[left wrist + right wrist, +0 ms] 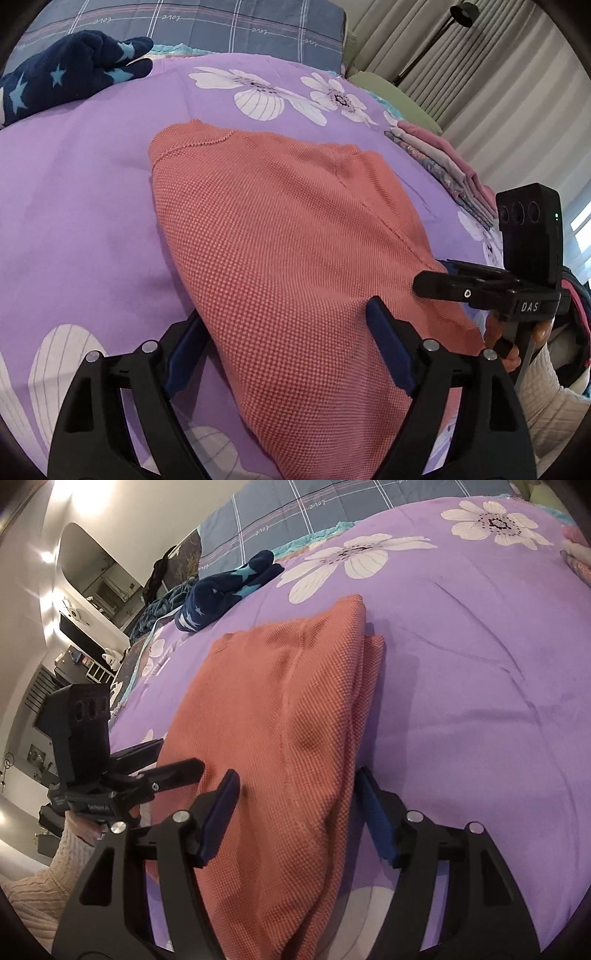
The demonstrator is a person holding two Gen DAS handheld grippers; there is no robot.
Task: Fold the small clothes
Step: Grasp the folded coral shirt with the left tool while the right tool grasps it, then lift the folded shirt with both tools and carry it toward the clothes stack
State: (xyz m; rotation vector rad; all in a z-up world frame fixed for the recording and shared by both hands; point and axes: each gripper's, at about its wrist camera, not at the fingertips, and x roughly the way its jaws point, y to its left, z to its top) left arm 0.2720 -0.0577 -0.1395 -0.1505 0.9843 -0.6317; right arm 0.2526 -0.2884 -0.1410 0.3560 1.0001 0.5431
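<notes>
- Purple bedspread (92, 192) with white flowers covers the bed, lying smooth and bare on the left of the left wrist view and to the right of the garment in the right wrist view, so both sides offer wide free cloth.
- Grey-blue checked quilt (221, 26) lies along the bed's far edge.
- Salmon waffle-knit garment (280, 236) lies folded lengthwise in the middle of the bed, its long edges running away from both cameras; in the right wrist view its right edge shows stacked layers.
- Left gripper (284, 350) hangs over the garment's near end, fingers spread wide, one outside the left edge and one over the cloth; no pinch shows.
- Right gripper (295, 812) stands at the near right part, fingers spread, straddling the layered right edge; whether the pads touch the cloth I cannot tell.
- Navy star-print garment (70, 77) sits bunched near the far left edge, well apart from the salmon one.
- Pink and patterned folded stack (447, 162) rests at the right edge of the bed.
- Knit cream sleeve (33, 882) shows behind the left gripper.
</notes>
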